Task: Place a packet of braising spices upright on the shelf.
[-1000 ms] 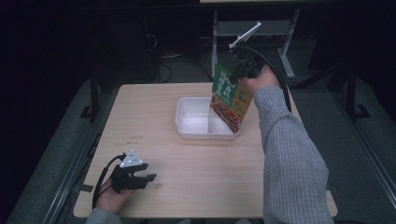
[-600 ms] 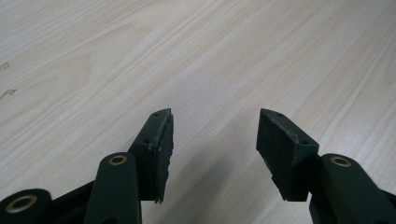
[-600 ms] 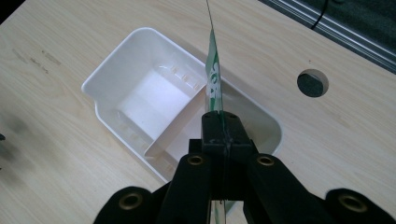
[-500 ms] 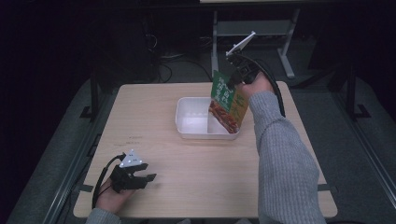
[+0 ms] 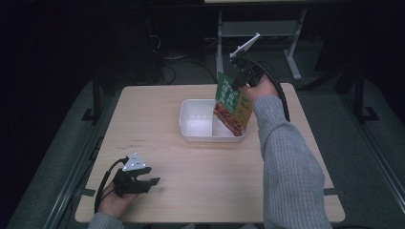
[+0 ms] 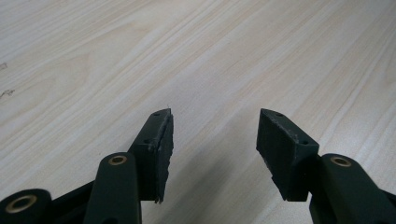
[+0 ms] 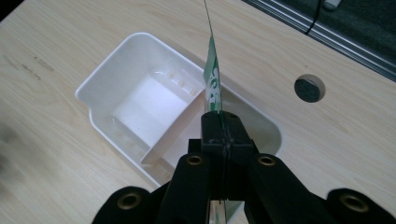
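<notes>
Pale wood table [image 5: 191,143] in dark room; right gripper [image 7: 219,123] clamps packet [image 5: 233,105]; left gripper [image 6: 215,140] gapes.

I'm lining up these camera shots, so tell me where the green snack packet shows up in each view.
High view: green snack packet hangs right of centre, over the white tray's right compartment, pinched by the right tongs.
Right gripper view: seen edge-on, a thin green strip rising from the shut jaws at centre.
Left gripper view: not in it, just the wooden table.
Shared landmark: the white tray.

Glossy printed packet [image 5: 231,106], smooth white plastic tray [image 5: 197,125], matt pale wood-grain table [image 5: 157,114], and a knitted grey sleeve [image 5: 291,162] at lower right.
</notes>
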Demonstrator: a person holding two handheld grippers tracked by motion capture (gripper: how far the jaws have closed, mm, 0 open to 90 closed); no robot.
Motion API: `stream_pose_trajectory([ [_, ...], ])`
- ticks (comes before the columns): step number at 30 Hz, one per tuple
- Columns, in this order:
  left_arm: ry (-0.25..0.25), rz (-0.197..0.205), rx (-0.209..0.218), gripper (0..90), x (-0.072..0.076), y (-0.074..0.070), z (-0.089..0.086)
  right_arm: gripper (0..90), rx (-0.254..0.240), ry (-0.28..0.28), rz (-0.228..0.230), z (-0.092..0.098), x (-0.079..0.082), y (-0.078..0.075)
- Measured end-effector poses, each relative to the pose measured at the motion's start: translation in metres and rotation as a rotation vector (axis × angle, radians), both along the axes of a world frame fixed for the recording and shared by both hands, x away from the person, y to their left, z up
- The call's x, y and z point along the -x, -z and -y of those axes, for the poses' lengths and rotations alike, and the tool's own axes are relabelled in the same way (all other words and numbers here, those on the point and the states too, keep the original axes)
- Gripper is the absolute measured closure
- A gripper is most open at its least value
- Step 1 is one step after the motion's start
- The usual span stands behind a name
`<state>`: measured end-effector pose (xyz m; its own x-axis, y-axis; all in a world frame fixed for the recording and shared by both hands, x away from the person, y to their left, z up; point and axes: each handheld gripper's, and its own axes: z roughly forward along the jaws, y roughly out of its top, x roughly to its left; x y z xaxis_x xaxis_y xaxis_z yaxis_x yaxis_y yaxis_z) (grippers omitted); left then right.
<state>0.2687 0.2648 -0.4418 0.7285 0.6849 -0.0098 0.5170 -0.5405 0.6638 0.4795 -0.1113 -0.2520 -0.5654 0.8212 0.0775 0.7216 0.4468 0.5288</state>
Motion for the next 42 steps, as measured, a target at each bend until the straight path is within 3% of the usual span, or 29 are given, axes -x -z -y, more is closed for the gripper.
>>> stream_pose_trajectory([
  [13,0.005,0.0,-0.002,45.5,0.0,0.0,0.001,89.2,-0.045,-0.017,-0.003,-0.011,-0.002,0.008],
  [21,0.002,0.0,0.003,45.4,0.001,0.0,0.001,88.1,-0.032,0.0,0.017,-0.009,-0.004,0.01],
  [27,0.003,0.001,0.0,45.2,0.0,0.0,0.001,79.3,-0.026,0.025,0.025,0.001,-0.004,0.014],
  [33,0.005,0.002,0.0,45.1,0.001,0.0,0.001,71.6,-0.051,0.036,0.028,0.013,-0.001,0.011],
  [42,-0.005,0.007,0.002,43.3,0.001,0.0,0.001,67.1,-0.064,0.023,0.022,0.02,0.005,0.009],
])
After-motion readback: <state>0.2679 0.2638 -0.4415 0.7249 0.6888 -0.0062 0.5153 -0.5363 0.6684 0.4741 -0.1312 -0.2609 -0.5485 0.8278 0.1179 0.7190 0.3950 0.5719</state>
